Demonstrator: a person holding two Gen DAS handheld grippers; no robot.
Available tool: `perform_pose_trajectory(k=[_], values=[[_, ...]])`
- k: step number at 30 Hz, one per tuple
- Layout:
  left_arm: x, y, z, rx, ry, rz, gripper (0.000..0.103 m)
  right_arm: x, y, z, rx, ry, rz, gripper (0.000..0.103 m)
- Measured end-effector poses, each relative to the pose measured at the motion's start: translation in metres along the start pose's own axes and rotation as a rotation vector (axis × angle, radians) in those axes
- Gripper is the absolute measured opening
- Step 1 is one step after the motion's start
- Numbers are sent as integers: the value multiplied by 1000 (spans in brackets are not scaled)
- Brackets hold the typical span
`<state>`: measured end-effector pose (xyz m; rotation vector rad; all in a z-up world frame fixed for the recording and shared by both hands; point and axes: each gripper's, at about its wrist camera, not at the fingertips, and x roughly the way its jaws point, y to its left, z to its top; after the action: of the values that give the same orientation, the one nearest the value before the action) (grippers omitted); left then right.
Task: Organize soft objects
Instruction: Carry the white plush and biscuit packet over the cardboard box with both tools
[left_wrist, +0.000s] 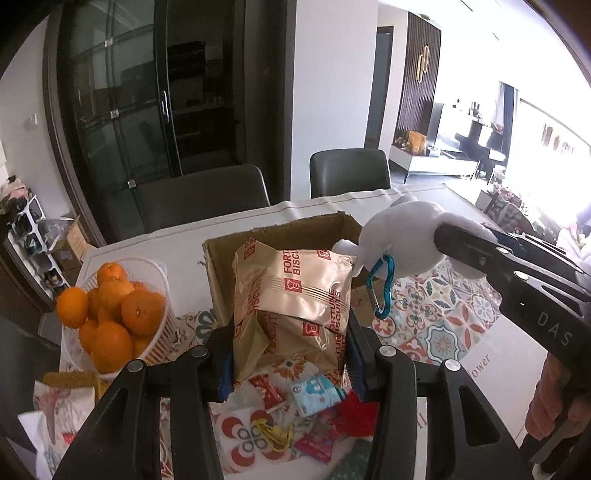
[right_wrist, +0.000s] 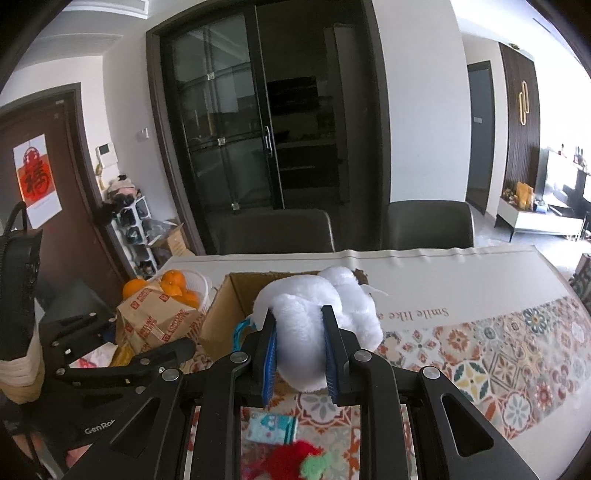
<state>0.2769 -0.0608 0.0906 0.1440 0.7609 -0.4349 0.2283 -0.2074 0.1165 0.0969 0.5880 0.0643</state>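
Both items are mid-carry toward the open brown cardboard box (left_wrist: 280, 236). The left tongs (left_wrist: 291, 354) clamp a gold foil biscuit packet (left_wrist: 291, 295); the right tongs (right_wrist: 301, 354) pinch a white plush toy (right_wrist: 314, 314). The box lies just ahead of both; next, lower each inside and release.

Gold biscuit pack (left_wrist: 291, 306) and white plush (right_wrist: 314, 325) held above box (left_wrist: 280, 236).

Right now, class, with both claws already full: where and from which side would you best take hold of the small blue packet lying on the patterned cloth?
Grip the blue packet across its two long edges, coming straight down from above. It lies flat on the cloth, so there is no side to get under. The red fluffy thing crowds its near edge, so closing across the long edges, which look clearer, is likely safest.
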Motion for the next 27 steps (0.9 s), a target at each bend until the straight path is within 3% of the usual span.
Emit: perform_pose_trajectory(k=[12, 24, 27], values=[[56, 17, 40, 3, 85, 1, 47, 64, -19, 35, 33, 124, 45, 23], [121, 29, 54, -41, 203, -27, 48, 128, -32, 43, 86, 247, 82, 23], [134, 31, 53, -55, 226, -29, 53, 144, -36, 42, 102, 282, 91, 23]])
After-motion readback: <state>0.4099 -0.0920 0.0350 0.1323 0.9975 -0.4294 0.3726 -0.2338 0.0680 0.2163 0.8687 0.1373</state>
